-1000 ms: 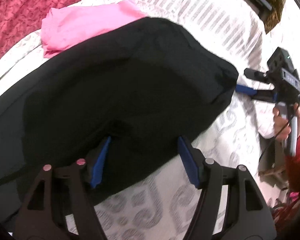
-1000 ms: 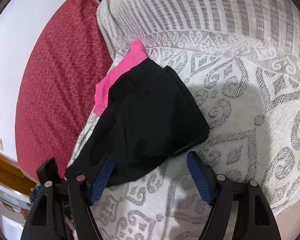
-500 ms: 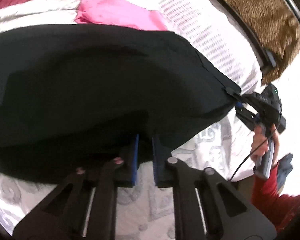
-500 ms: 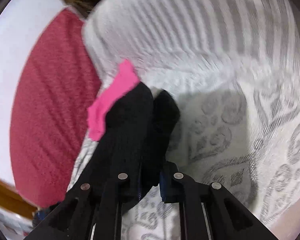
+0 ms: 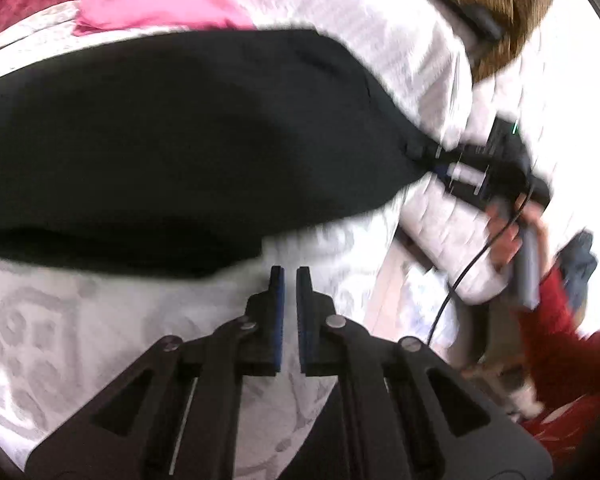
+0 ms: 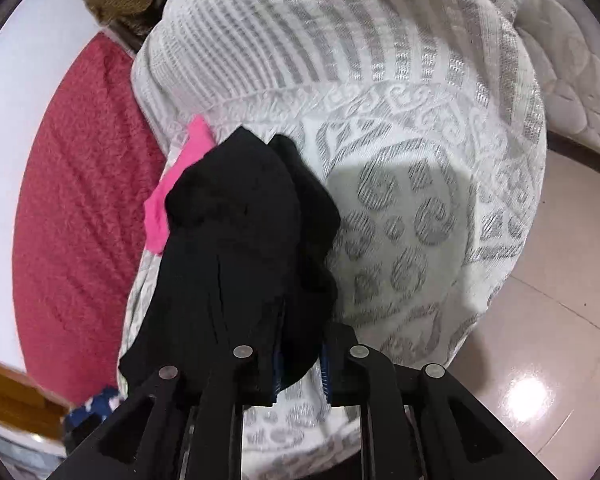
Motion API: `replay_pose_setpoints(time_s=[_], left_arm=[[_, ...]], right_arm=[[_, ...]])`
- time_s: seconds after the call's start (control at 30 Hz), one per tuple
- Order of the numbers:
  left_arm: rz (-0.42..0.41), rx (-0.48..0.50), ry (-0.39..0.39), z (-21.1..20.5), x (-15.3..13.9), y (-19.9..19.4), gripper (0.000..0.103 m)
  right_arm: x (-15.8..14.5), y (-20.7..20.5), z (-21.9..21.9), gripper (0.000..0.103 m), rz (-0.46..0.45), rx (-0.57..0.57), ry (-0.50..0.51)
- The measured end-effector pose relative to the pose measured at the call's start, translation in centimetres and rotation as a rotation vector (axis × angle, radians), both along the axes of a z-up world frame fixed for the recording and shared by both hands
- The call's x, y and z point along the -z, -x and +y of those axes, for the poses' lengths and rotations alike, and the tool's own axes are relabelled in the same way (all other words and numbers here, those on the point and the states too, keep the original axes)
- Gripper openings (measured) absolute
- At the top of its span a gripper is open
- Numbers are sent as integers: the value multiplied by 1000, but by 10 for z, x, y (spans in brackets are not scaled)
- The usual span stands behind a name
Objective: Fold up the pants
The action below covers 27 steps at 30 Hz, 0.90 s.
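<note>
Nearby: pink cloth [image 5: 160, 2] touching pants [image 5: 172, 136] | right claw [image 6: 300, 356] grips pants

We see the right gripper [image 6: 300, 364] clamping a bunched fold of the black pants [image 6: 240, 248] on the white patterned bedspread [image 6: 420, 184]; a pink garment [image 6: 180, 184] lies beneath them, toward its left edge.

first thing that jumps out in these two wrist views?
The black pants dominate, spread across the patterned white bedspread in the left wrist view, with one corner pinched by the right gripper at the right. In the right wrist view that gripper is shut on bunched black fabric. The left gripper is shut with nothing visible between its fingers, just short of the pants' near edge; a pink garment lies behind.
</note>
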<state>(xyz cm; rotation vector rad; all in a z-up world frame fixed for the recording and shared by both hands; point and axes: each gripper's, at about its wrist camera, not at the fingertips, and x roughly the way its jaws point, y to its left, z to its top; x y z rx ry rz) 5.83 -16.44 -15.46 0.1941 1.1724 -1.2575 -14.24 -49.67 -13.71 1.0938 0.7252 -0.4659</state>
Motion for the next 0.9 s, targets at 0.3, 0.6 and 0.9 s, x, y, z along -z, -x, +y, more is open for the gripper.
replay_pose_setpoints(time_s=[0.3, 0.6, 0.9], left_arm=[[-78, -121, -54, 20, -15, -28, 34], [-52, -435, -38, 97, -22, -95, 49], [-108, -663, -77, 170, -26, -134, 49]], right_arm=[[-62, -13, -40, 69, -17, 8, 235], [-17, -153, -74, 80, 116, -268, 215], [-22, -148, -79, 21, 186, -139, 262]])
